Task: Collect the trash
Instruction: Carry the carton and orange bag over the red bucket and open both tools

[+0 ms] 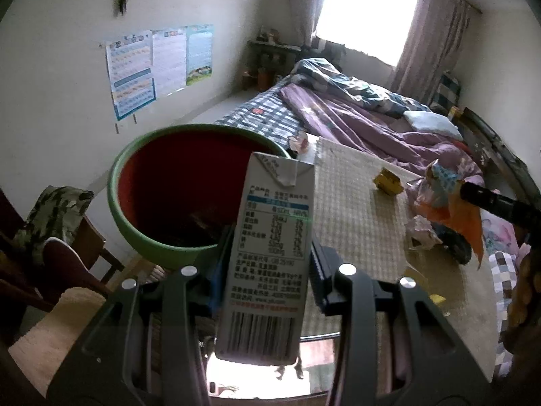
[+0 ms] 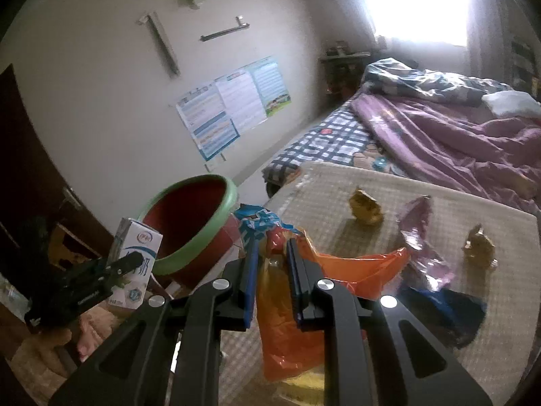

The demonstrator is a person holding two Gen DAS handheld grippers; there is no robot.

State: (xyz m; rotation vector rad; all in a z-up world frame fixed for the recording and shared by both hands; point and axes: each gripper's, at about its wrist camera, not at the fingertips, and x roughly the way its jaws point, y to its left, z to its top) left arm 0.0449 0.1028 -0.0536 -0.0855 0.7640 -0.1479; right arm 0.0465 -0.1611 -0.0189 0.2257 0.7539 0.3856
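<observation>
- At the near left edge of the mat-covered table (image 2: 338,182) stands a red bin with a green rim (image 2: 189,223), its mouth tilted toward the cameras; a chair draped with camouflage cloth (image 1: 54,209) sits further left, by the wall.
- Just this side of the bin, the left gripper (image 1: 267,247) is clamped on a white milk carton (image 1: 270,257), held upright, its top beside the bin's rim rather than over the opening.
- To the right, the right gripper (image 2: 272,270) has its pads closed on an orange plastic bag (image 2: 290,331) that hangs down between the fingers, a blue-and-white wrapper (image 2: 260,220) bunched just beyond the fingertips.
- Further right on the mat lie a yellow crumpled wrapper (image 2: 367,208), a purple foil wrapper (image 2: 419,237), a small gold wrapper (image 2: 480,245) and a dark blue packet (image 2: 449,314), all apart from one another.
- Behind the table, a bed with a purple quilt (image 2: 456,149) fills the far right.
- Only the left wrist view shows the carton's printed nutrition panel and barcode; only the right wrist view shows its front face and the left tool from the side, angled up toward the bin.
</observation>
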